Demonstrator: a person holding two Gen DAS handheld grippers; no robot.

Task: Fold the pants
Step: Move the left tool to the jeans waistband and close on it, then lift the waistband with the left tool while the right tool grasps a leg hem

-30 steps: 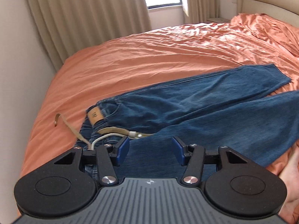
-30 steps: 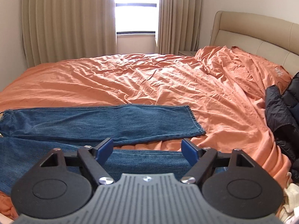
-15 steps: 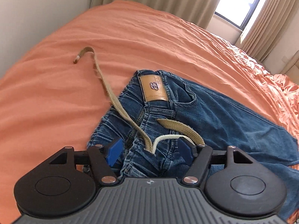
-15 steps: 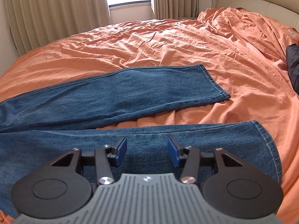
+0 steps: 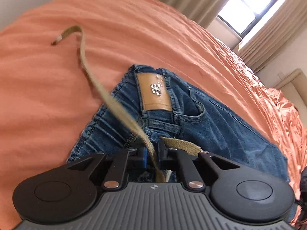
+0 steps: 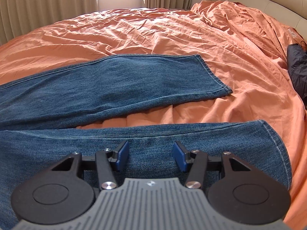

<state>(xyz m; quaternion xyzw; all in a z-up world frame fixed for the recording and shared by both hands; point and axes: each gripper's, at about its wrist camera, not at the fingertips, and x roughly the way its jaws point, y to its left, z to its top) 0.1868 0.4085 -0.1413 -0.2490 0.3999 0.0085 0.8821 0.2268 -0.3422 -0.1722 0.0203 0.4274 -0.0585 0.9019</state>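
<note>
**Ana:** While the left wrist camera looks down over the waistband, the left gripper [image 5: 152, 154] has its jaws drawn nearly together on the tan drawstring [image 5: 107, 97] of the jeans [image 5: 220, 126], pinching the flat cord right at the waist.

**Ben:** And that cord runs a long way out, doesn't it?

**Ana:** It does. It climbs away from the jaws, crosses the gathered elastic waist and trails off onto the orange bedsheet [image 5: 48, 95], its tipped end lying apart from the denim. A second loop of the same cord sits just right of the jaws. The tan leather patch [image 5: 153, 92] faces up on the waistband, beside a pocket opening. Some motion blur here, mind you.

**Ben:** Over to the right wrist view, then.

**Ana:** The right gripper [image 6: 150, 158] hangs just above the near trouser leg [image 6: 211, 140], jaws spread wide with nothing between the blue pads [image 6: 121, 156]. I cannot tell whether they touch the cloth. The far leg [image 6: 115, 80] lies flat beyond, a wedge of rumpled orange sheet showing between the two hems. A dark jacket [image 6: 296, 67] rests at the right edge, near the beige headboard [image 6: 249, 2].
</note>
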